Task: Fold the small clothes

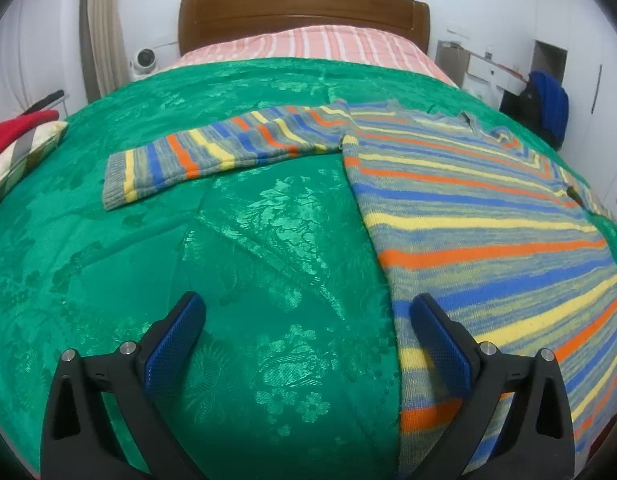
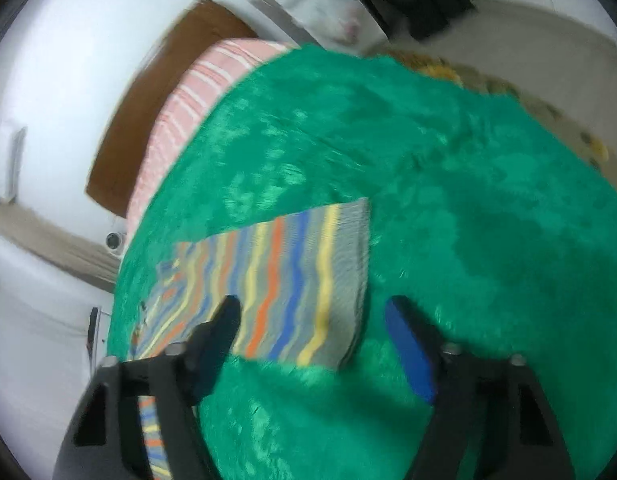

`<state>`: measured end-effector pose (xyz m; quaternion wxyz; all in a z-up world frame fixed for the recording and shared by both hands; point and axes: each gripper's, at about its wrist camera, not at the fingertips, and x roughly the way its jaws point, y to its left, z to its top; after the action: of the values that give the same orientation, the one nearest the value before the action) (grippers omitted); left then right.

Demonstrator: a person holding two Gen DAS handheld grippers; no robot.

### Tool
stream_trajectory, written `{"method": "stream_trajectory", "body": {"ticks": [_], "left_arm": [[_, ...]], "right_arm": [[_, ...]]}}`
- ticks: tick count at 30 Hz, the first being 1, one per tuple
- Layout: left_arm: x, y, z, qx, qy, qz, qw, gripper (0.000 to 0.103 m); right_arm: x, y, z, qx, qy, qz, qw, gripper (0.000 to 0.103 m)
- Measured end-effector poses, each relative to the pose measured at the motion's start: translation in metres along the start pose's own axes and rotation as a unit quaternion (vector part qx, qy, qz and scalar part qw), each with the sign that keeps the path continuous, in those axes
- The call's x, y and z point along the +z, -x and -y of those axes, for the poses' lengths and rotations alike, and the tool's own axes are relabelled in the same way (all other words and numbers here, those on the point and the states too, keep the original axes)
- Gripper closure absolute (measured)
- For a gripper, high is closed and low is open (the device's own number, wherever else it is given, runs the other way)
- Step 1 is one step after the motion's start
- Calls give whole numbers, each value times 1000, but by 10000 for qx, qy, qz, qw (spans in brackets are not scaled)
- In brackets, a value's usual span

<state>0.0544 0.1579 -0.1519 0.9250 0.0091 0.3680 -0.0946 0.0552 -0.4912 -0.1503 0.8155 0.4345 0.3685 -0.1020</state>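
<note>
Both spread and empty, left gripper [image 1: 306, 310] by striped knitted sweater's [image 1: 488, 216] side edge, right gripper [image 2: 312, 312] over its sleeve [image 2: 292, 280], seemingly ready for folding inward.

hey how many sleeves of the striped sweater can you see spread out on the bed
2. One sleeve stretches left from the sweater in the left wrist view; the other sleeve lies before the right gripper.
</note>
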Motion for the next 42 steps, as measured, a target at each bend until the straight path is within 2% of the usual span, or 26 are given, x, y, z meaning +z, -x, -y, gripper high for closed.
{"method": "stream_trajectory", "body": {"ticks": [3, 6, 7, 8, 9, 11, 13, 15, 19, 21, 24, 28, 31, 33, 34, 36, 38, 42], "left_arm": [[0, -1, 0, 0, 2, 0, 10000, 0], [0, -2, 0, 11, -3, -7, 10000, 0], [0, -2, 1, 18, -2, -5, 10000, 0], [0, -2, 1, 21, -4, -4, 10000, 0], [0, -2, 1, 18, -1, -3, 10000, 0], [0, -2, 1, 13, 1, -3, 10000, 0], [0, -2, 1, 17, 0, 0, 10000, 0], [0, -3, 2, 11, 3, -4, 10000, 0], [0, -4, 2, 15, 0, 1, 10000, 0], [0, -4, 2, 20, -4, 7, 10000, 0], [0, -6, 3, 36, -17, 11, 10000, 0], [1, -7, 3, 15, -14, 8, 10000, 0], [1, -8, 2, -22, -8, 19, 10000, 0], [1, -9, 1, -48, -6, 22, 10000, 0], [1, -10, 0, -65, 4, 21, 10000, 0], [1, -10, 0, -80, 16, 19, 10000, 0], [1, -11, 0, -75, 12, 18, 10000, 0], [1, -12, -1, -79, 12, 3, 10000, 0]], "right_arm": [[11, -15, -1, 112, -3, -144, 9998, 41], [12, -30, -1, -76, 2, -347, 9994, 44], [11, -33, -2, -207, 27, -397, 9990, 56], [11, -35, -5, -406, 97, -408, 9983, 92], [12, -36, -6, -643, 207, -431, 9968, 100], [15, -29, -8, -945, 299, -203, 9949, 101], [19, -19, -14, -1485, 488, 136, 9876, 101], [20, -21, -22, -1648, 627, 173, 9842, 101], [19, -11, -64, -1310, 1133, 456, 9838, 101], [19, -4, -107, -842, 1398, 524, 9852, 101], [3, -3, -179, -67, 1818, 389, 9825, 101], [-37, -26, -282, 904, 2364, -89, 9674, 101], [-70, -65, -337, 1454, 2489, -552, 9560, 96], [-92, -95, -354, 1817, 2406, -1092, 9472, 56], [-104, -105, -357, 1926, 2305, -1334, 9444, 28], [-117, -115, -352, 2159, 2032, -1475, 9436, 27], [-122, -116, -340, 2138, 1994, -1456, 9452, 27], [-121, -99, -302, 1456, 2472, -1096, 9517, 27]]}}
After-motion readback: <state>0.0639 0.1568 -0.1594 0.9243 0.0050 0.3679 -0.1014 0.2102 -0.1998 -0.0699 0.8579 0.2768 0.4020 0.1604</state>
